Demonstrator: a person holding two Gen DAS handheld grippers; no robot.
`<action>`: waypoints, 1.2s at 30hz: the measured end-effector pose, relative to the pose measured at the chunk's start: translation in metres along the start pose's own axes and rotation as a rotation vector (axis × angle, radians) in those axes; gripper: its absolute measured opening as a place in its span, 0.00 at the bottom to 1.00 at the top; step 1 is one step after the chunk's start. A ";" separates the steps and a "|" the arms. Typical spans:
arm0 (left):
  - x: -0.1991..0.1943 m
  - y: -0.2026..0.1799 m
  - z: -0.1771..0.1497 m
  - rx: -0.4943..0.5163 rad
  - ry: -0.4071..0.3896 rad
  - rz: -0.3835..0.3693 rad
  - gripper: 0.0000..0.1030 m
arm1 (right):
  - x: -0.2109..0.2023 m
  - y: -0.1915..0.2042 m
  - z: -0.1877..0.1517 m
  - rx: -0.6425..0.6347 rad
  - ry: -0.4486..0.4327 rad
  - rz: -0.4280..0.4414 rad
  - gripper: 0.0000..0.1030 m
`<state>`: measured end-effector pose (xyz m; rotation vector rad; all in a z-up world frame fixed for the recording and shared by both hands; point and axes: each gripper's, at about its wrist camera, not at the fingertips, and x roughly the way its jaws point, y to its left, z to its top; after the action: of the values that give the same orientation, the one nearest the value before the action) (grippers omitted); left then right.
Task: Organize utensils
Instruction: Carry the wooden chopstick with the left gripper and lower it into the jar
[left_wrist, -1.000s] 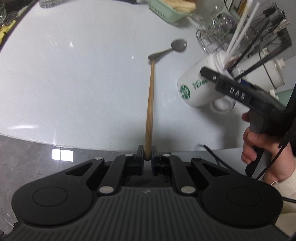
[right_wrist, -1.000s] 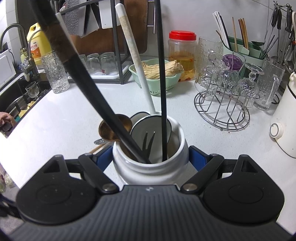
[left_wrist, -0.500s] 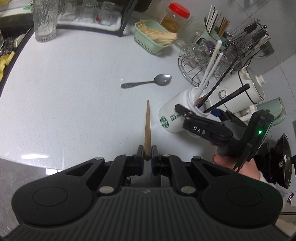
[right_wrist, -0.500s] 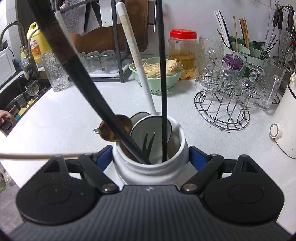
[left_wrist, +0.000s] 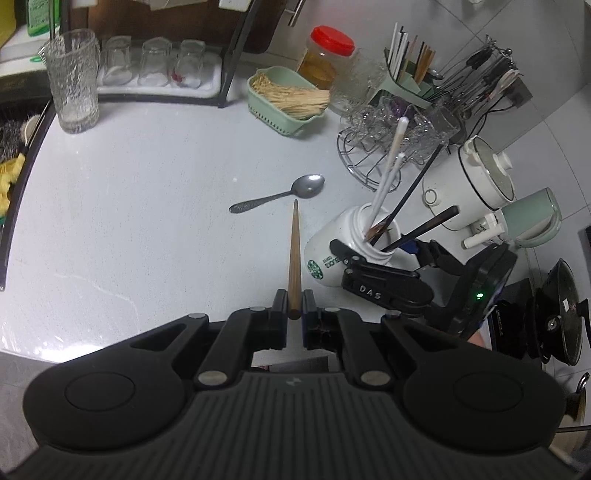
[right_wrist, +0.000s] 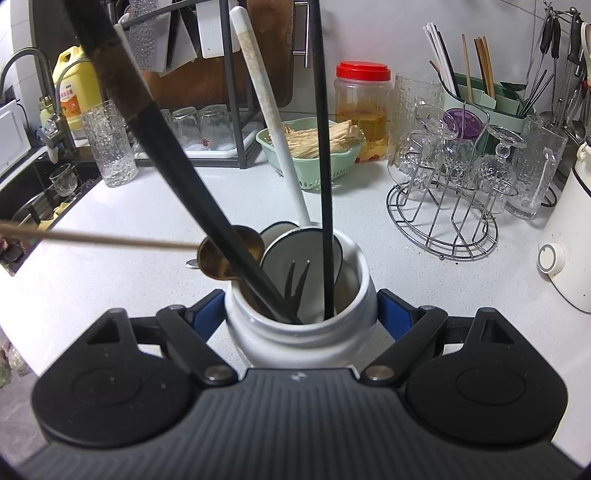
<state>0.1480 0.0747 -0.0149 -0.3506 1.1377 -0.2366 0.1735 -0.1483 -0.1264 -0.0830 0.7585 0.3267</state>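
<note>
Left wrist view: left tool (left_wrist: 294, 317) is clamped on the thick end of a wooden chopstick (left_wrist: 294, 254), which sticks straight out along the tool's axis, tip in the air above the surface (left_wrist: 147, 206). Landmark is the white mug (left_wrist: 343, 251): it sits just right of the chopstick shaft, tilted, mouth facing up and right, already holding white and black utensils. Right tool (right_wrist: 301, 314) has its pads pressed on both sides of the mug, bracing it. A metal spoon (left_wrist: 280, 194) lies loose on the surface, up-left of the mug, just past the chopstick tip.

Right wrist view: chopstick comes in from the left of the mug, roughly level, tip near the rim beside a brown ladle bowl (right_wrist: 231, 256).

Key relation: chopstick's long axis runs past the mug, not into it. Likely next move is to swing the tip right and tilt it down into the mouth. Only the left hand can do it; the right is busy on the mug.
</note>
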 end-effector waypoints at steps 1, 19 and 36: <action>-0.004 -0.002 0.003 0.009 0.005 0.002 0.08 | 0.000 0.000 0.000 0.001 0.000 0.000 0.87; -0.079 -0.047 0.068 0.159 0.090 -0.023 0.08 | -0.001 0.001 -0.002 0.007 -0.009 -0.008 0.87; -0.099 -0.091 0.123 0.258 0.241 -0.001 0.08 | 0.000 0.000 -0.002 0.001 -0.018 0.005 0.87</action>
<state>0.2200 0.0454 0.1498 -0.0947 1.3261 -0.4305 0.1719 -0.1490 -0.1276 -0.0771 0.7412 0.3315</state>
